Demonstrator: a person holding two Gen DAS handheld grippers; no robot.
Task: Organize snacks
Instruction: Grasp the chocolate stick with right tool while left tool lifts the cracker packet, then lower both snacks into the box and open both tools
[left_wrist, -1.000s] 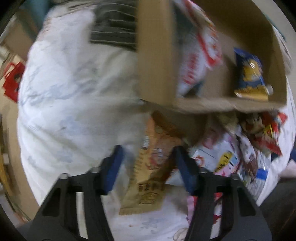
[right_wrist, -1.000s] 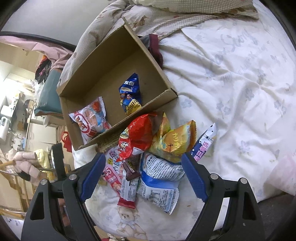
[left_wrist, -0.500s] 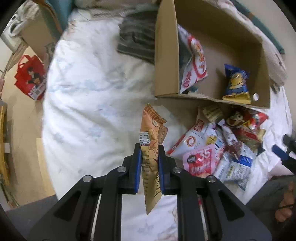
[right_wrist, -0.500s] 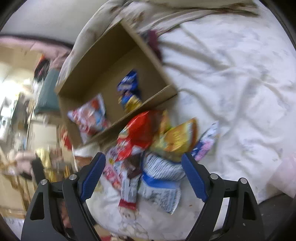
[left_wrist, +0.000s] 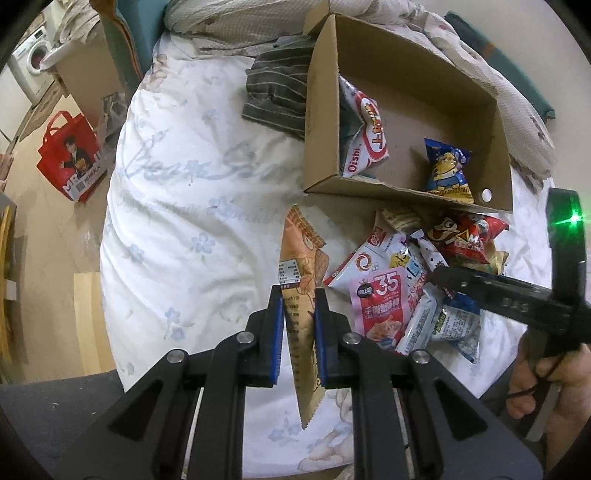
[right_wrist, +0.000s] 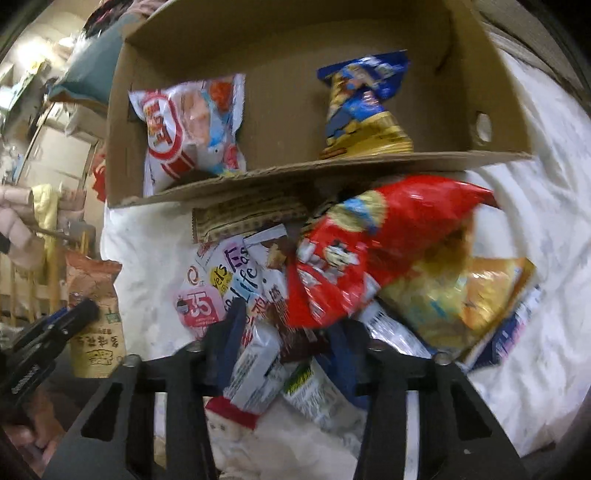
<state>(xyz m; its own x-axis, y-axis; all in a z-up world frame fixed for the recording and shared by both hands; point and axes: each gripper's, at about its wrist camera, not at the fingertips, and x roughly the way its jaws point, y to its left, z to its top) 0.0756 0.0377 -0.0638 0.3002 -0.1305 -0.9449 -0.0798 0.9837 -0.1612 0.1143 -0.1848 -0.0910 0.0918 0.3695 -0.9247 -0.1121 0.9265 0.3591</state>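
Gripping: my left gripper (left_wrist: 298, 334) is clamped on an orange-tan snack packet (left_wrist: 301, 273), blue pads pinching its lower half, the packet hanging clear above the white floral bedsheet (left_wrist: 192, 206).
Right gripper: my right gripper (right_wrist: 286, 347) is down in the snack pile (right_wrist: 332, 295), jaws closing; wrappers sit between the fingers, but the picture is too blurred to tell whether the pads press on any of them.
Box: an open cardboard box (left_wrist: 321, 122) lies on the bed just beyond the pile, its near wall touching the topmost snacks.
Inside the box: a red-and-white Oishi bag (left_wrist: 364, 144) leans at the left end, and a blue-and-yellow chip bag (left_wrist: 445, 168) stands toward the right.
Pile: a red chip bag (right_wrist: 369, 251) on top, a yellow-orange bag (right_wrist: 469, 295) beside it, a pink packet marked 35 (left_wrist: 380, 310) at the near-left edge.
Held packet from the other side: it shows at the left of the right wrist view, apart from the pile.
Off the bed: a red tote bag (left_wrist: 70, 155) sits on the floor.
Behind the box: a striped grey cloth (left_wrist: 277, 92) lies against its left wall.
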